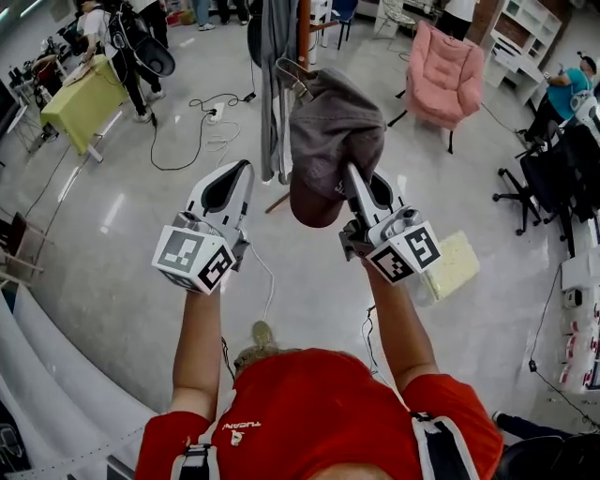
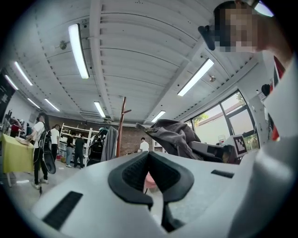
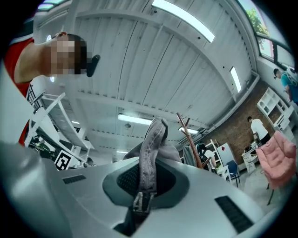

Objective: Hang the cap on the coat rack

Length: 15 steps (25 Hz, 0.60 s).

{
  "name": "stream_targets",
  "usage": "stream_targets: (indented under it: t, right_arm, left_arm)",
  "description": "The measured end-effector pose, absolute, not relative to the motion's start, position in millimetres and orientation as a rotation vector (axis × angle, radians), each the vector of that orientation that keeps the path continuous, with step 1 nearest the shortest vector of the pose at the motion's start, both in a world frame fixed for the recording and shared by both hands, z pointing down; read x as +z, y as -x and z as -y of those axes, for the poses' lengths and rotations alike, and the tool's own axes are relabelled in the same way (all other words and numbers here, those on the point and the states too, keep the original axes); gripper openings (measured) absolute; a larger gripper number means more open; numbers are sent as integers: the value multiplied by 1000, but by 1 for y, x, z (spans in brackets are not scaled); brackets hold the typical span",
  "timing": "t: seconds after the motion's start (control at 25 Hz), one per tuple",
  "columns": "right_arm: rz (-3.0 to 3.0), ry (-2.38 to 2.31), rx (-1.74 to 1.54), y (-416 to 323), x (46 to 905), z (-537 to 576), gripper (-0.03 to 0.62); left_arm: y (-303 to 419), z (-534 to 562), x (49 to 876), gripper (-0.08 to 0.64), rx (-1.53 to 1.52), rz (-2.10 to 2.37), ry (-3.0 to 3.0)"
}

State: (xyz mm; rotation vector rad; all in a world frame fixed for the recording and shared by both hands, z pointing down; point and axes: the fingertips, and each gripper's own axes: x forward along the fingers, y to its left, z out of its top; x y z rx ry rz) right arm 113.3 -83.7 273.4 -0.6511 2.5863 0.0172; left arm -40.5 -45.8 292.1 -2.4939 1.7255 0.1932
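A grey cap (image 1: 333,127) with a dark red underside hangs in the air in front of the coat rack (image 1: 303,28), a reddish wooden pole. My right gripper (image 1: 352,174) is shut on the cap's grey back strap (image 3: 150,153), whose metal buckle sits between the pads. In the right gripper view the coat rack (image 3: 190,139) stands beyond the cap with its pegs up. My left gripper (image 1: 244,171) is level with the right one, to the left of the cap and apart from it, jaws shut with nothing held. In the left gripper view the cap (image 2: 174,137) is right of the rack (image 2: 122,125).
A grey garment (image 1: 275,75) hangs on the rack beside the pole. A pink armchair (image 1: 445,75) stands at the back right, a yellow-covered table (image 1: 84,98) at the left, black office chairs (image 1: 553,178) at the right. Cables (image 1: 202,117) lie on the floor. People stand at the back.
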Motion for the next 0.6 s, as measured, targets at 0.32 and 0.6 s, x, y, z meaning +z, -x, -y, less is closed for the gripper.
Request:
stream_targets:
  t: [0.32,0.6]
  right_arm:
    - [-2486,833,93,-25,232,131,31]
    - [-2444,933,166,17,193,171,31]
  left_arm:
    - [151,86,270,9,199,-1599,2572]
    - [198,124,256,9,285,-1523,2659]
